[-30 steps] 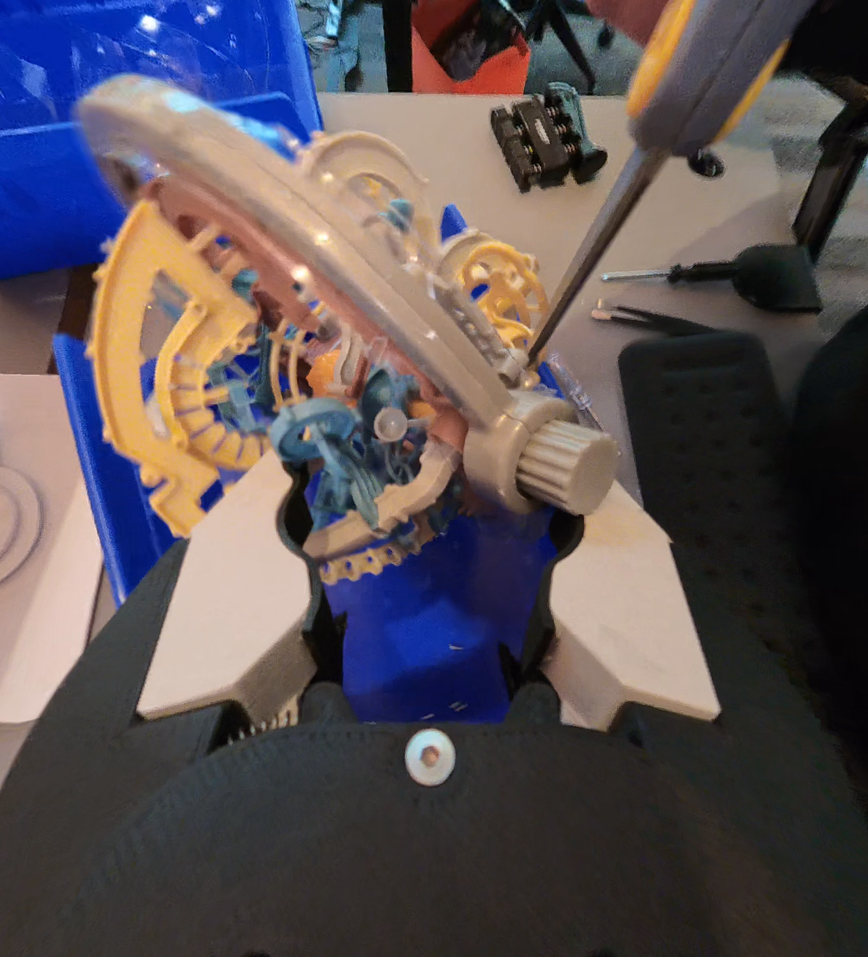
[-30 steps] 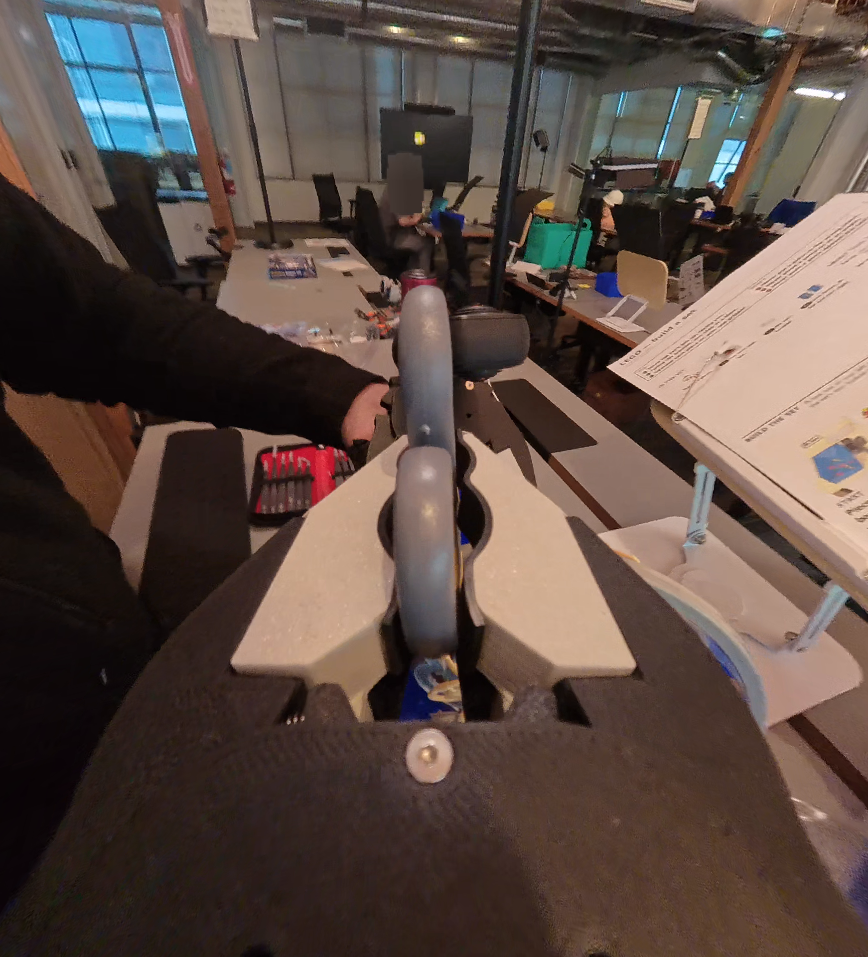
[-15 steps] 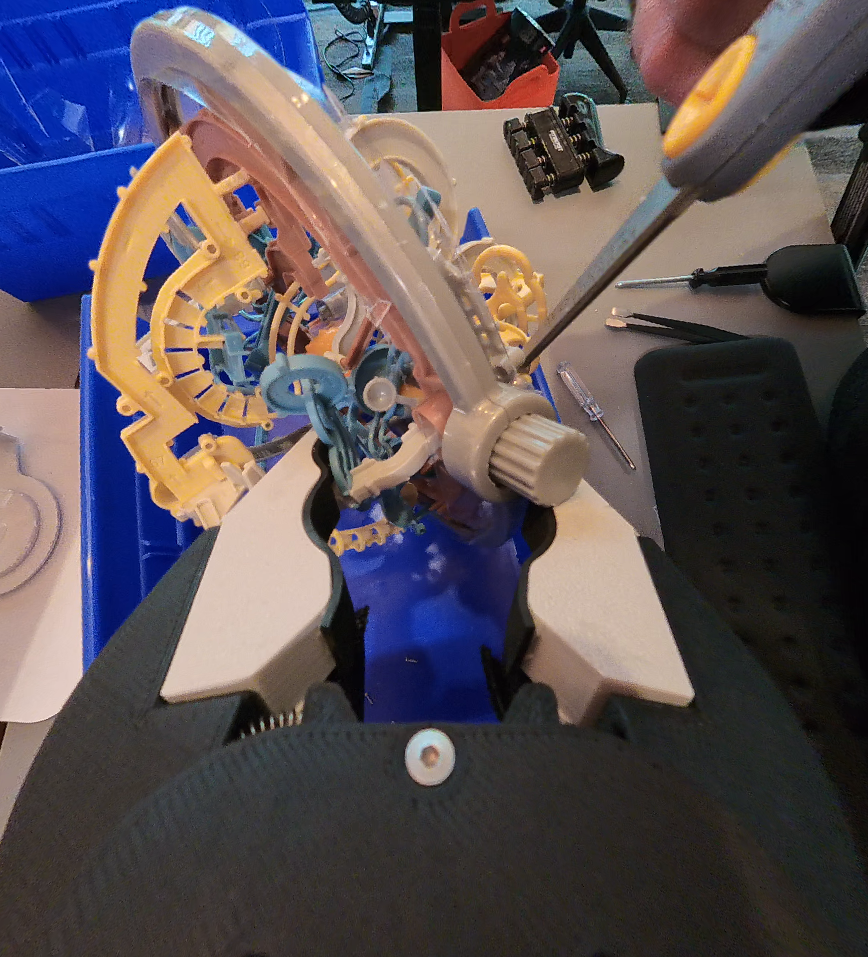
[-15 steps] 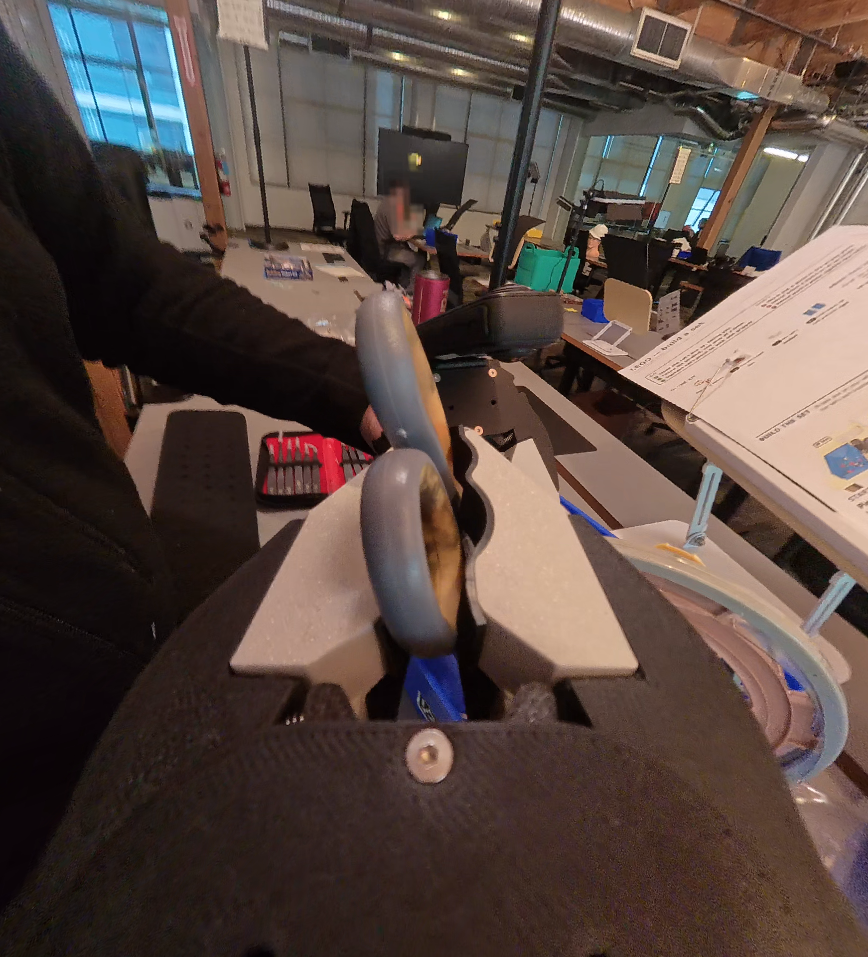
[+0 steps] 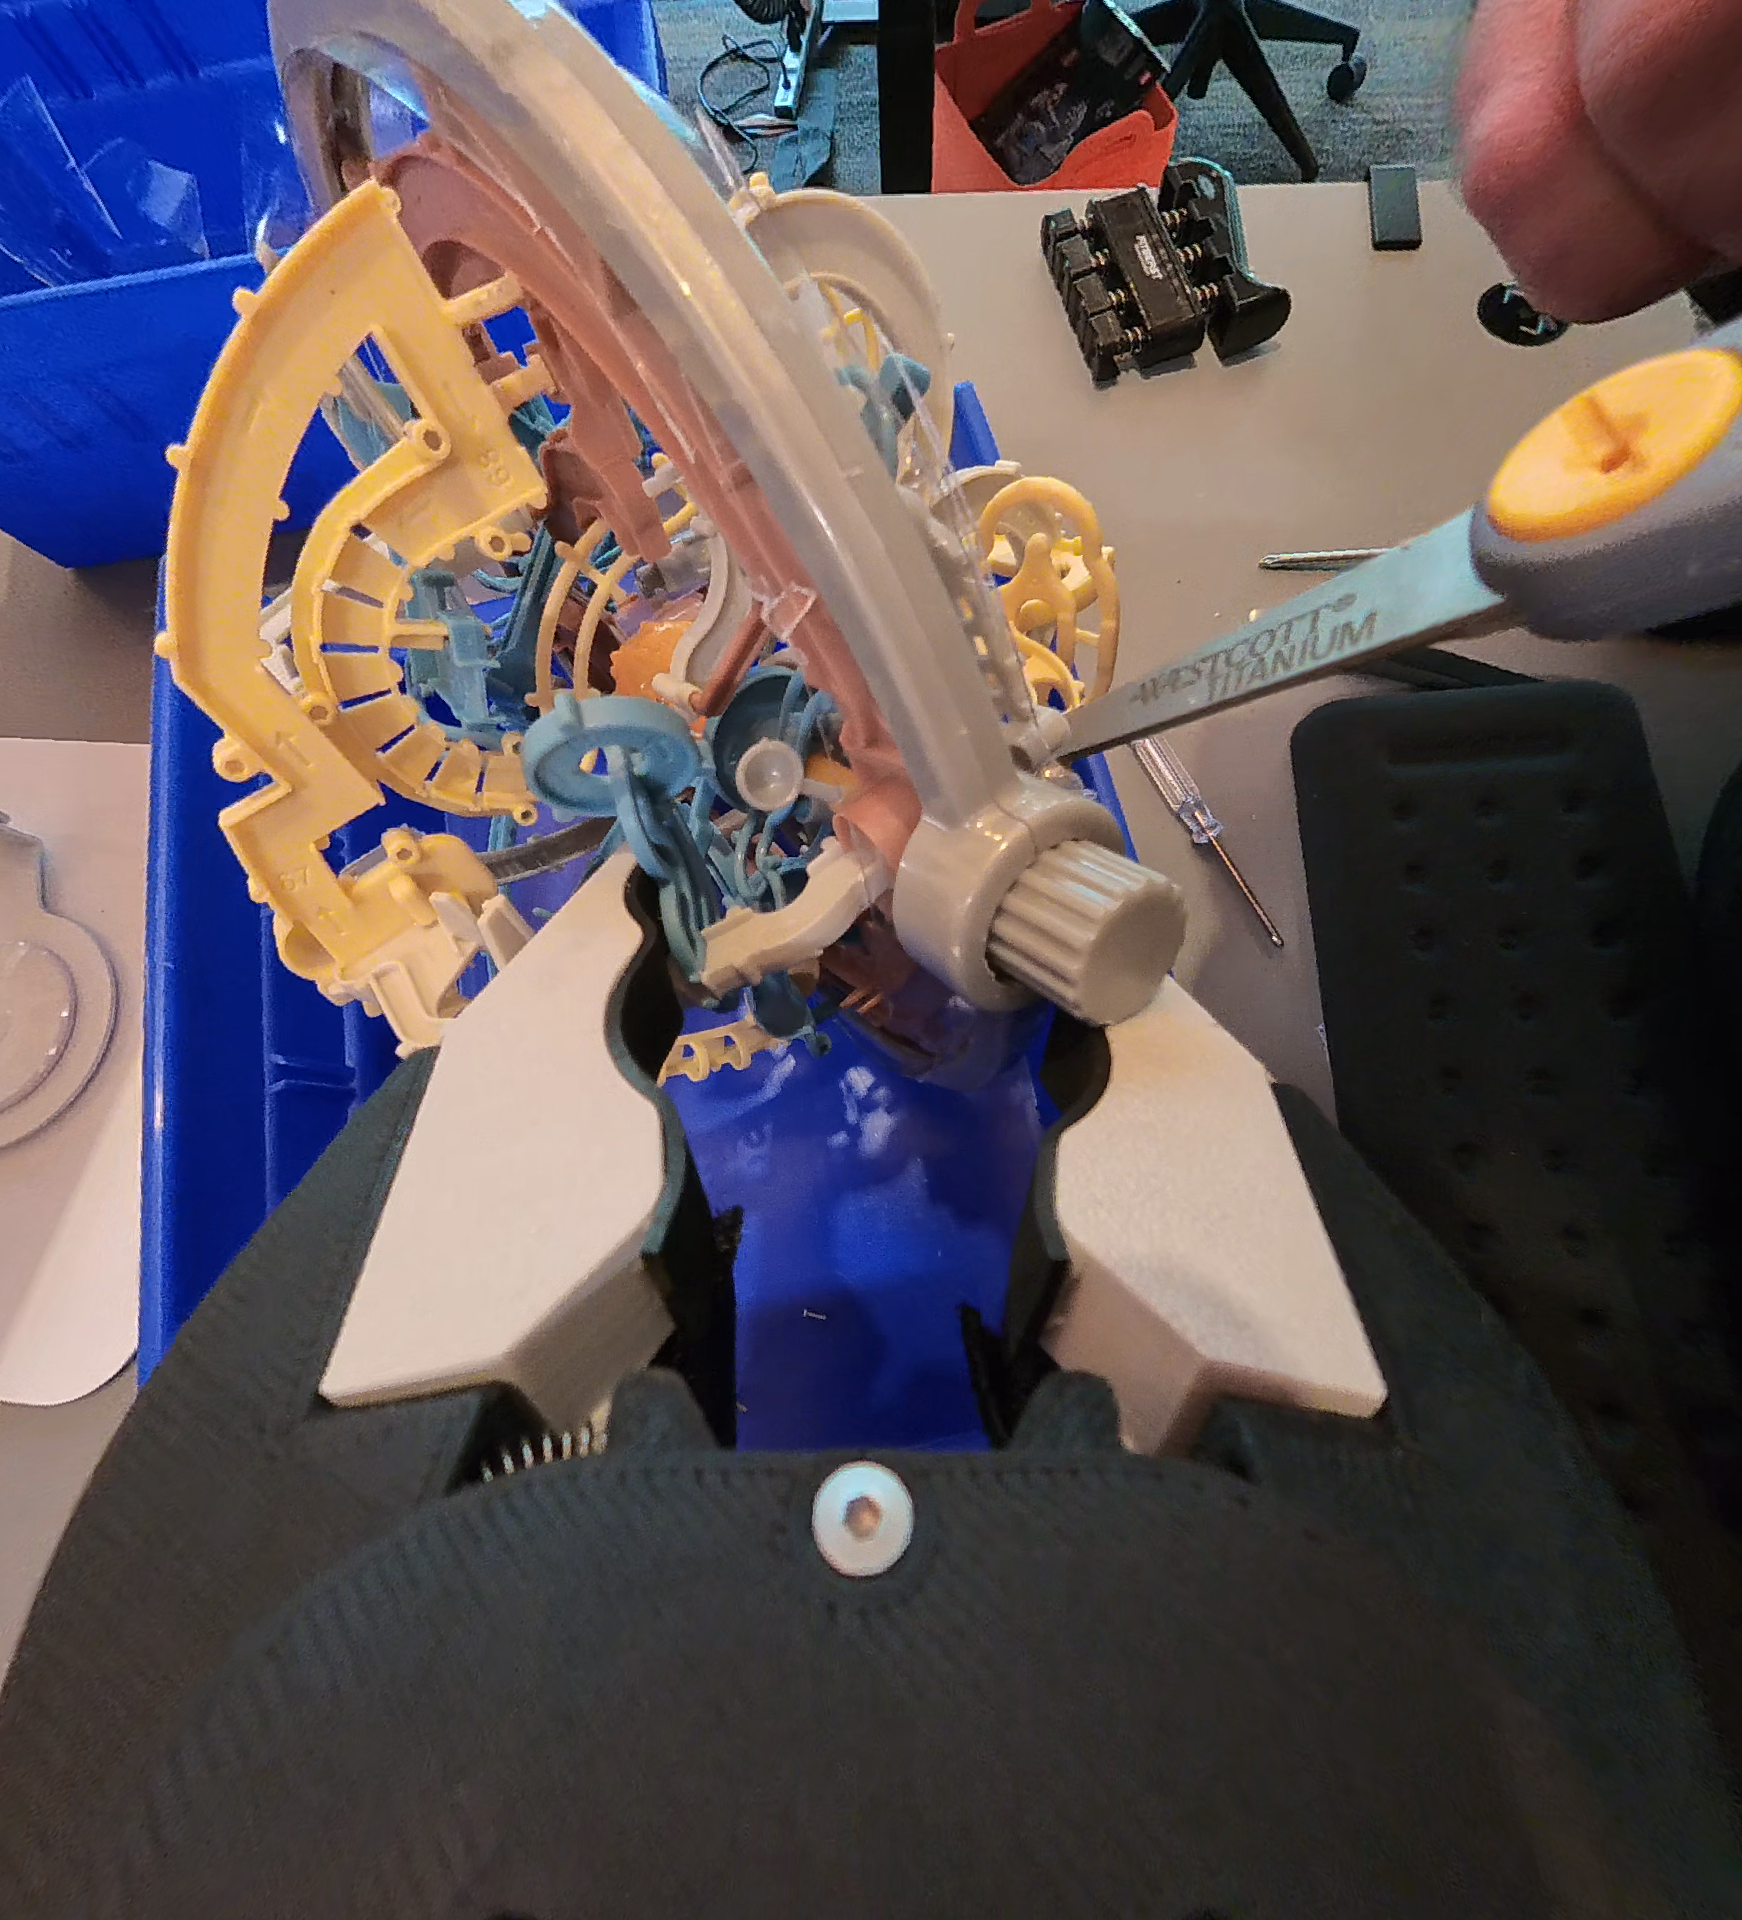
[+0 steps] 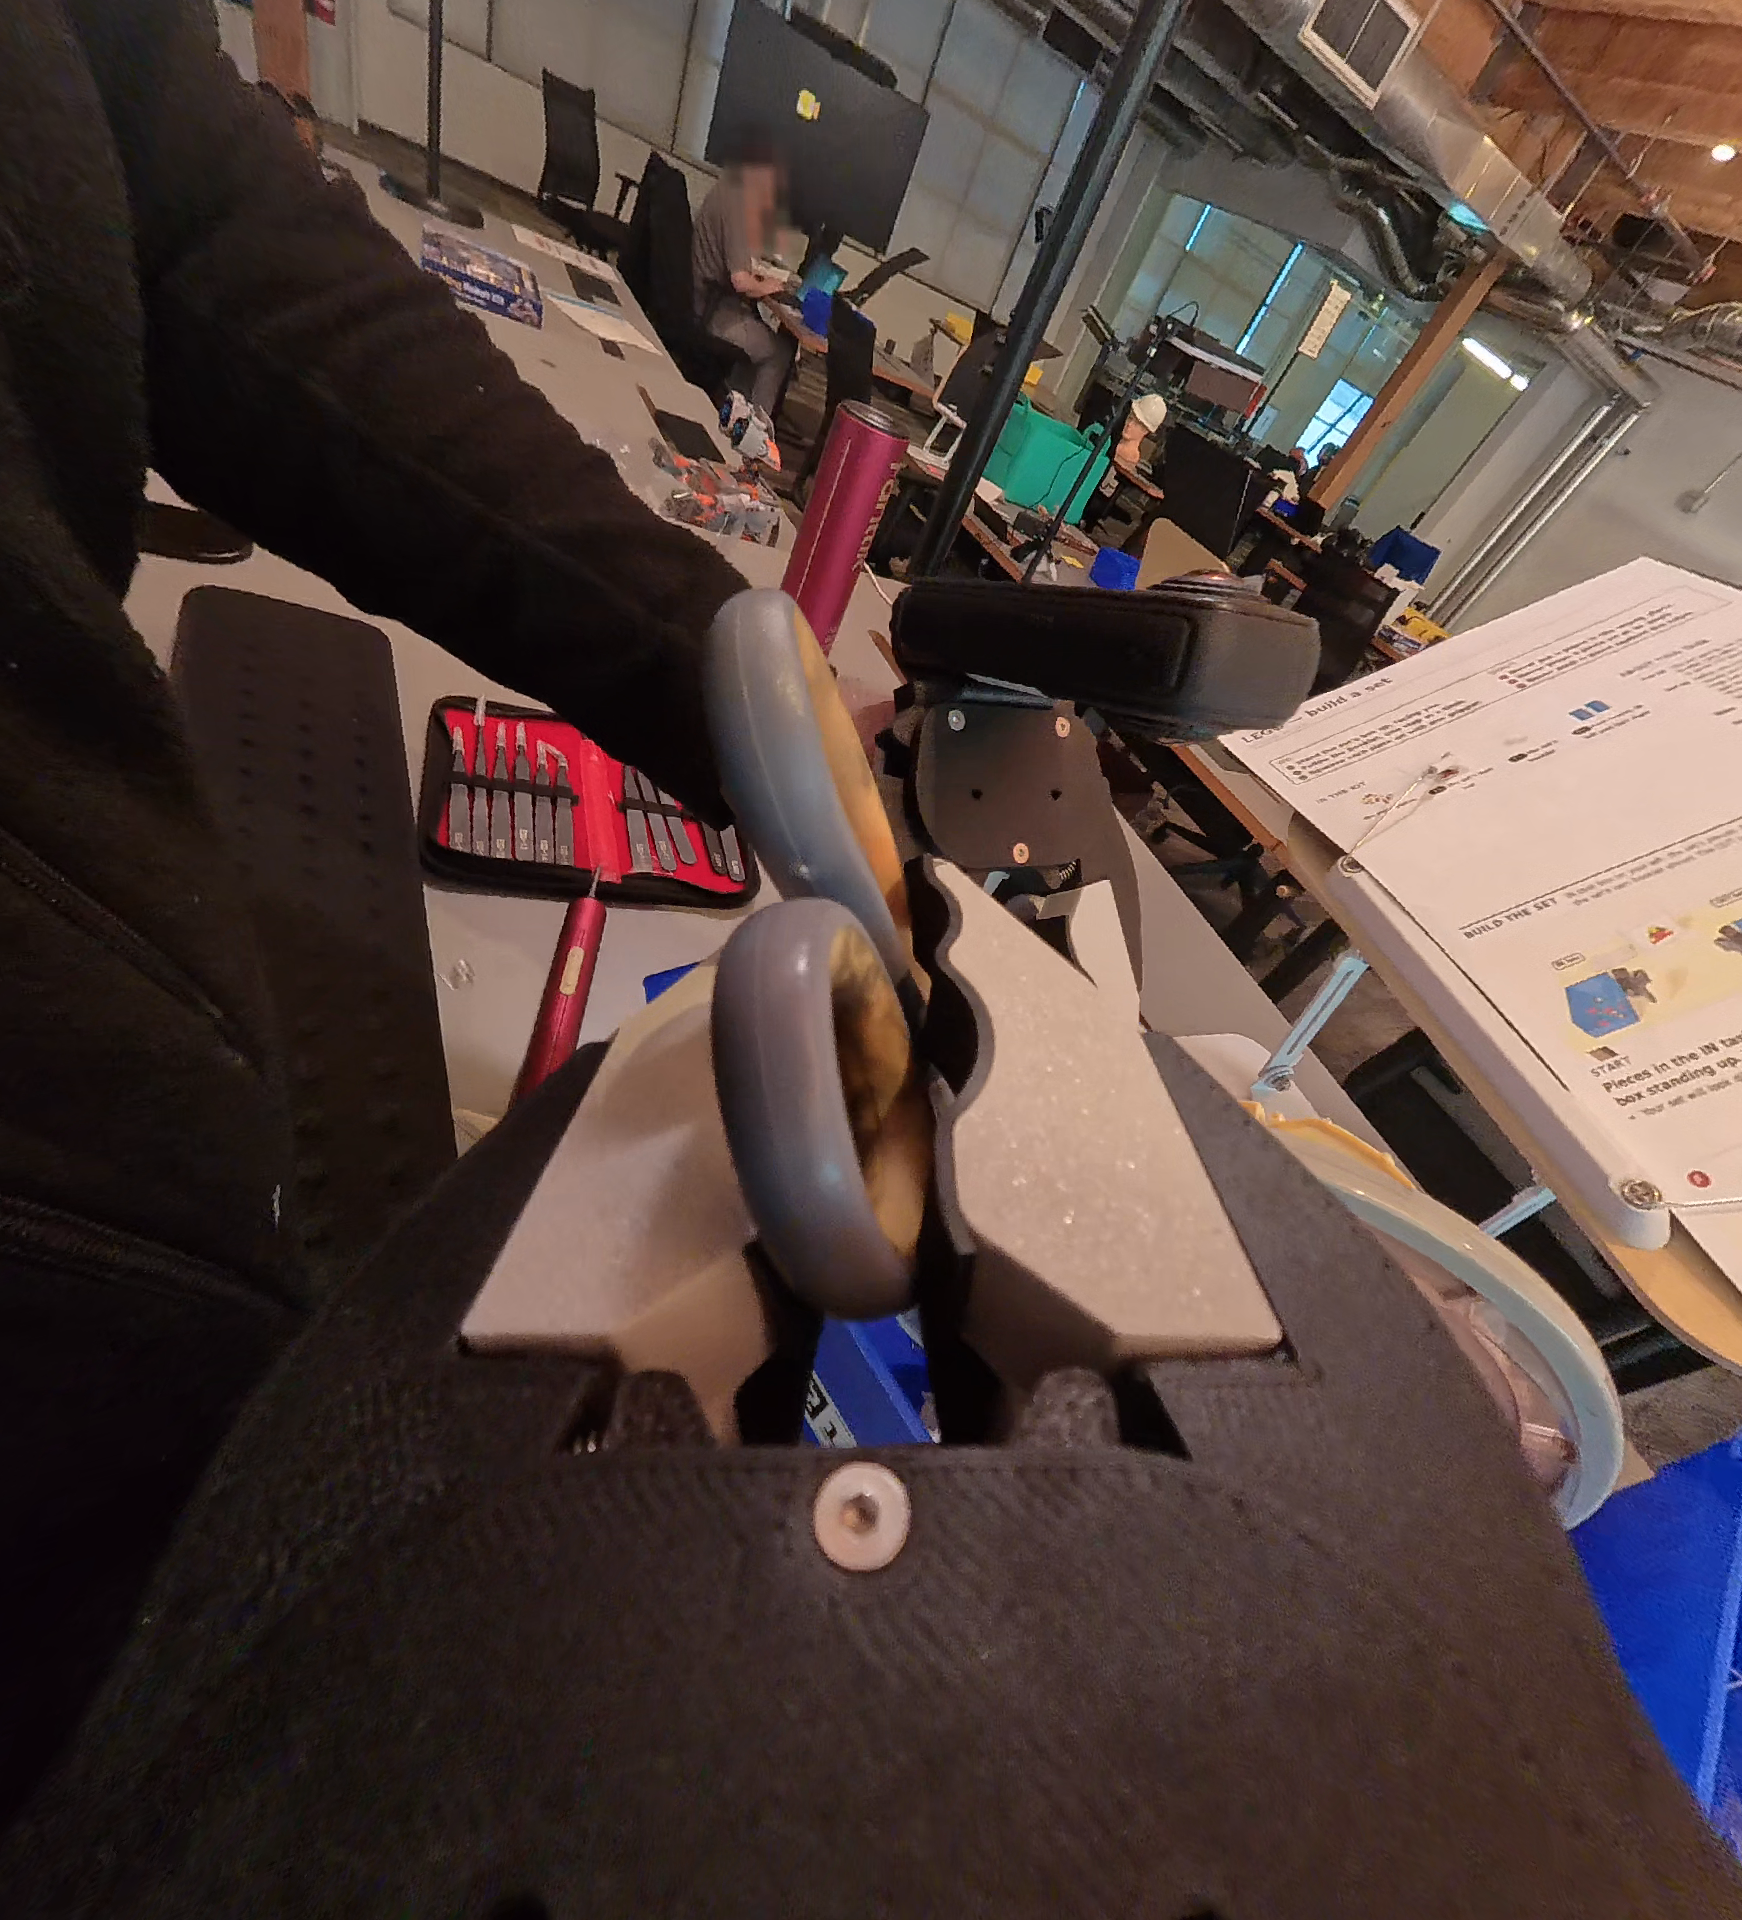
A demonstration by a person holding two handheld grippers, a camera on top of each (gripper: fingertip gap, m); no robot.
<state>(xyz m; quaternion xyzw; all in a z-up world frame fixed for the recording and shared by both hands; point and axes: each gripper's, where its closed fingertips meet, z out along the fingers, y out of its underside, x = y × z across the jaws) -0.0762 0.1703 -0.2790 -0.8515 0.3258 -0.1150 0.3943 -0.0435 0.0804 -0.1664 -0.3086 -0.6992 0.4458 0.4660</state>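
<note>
Plastic model (image 5: 638, 540) over blue bin (image 5: 212, 1049), clamped by left hand-held gripper (image 5: 867, 997); right hand-held gripper (image 6: 908, 1039) clamps scissors (image 6: 815, 1049).

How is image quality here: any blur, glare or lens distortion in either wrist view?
Left wrist view: the plastic model and left gripper are sharp; the hand top right is motion-blurred; glare on the blue bin floor.
Right wrist view: the scissors handles are soft; wide-angle bending at the edges.
</note>
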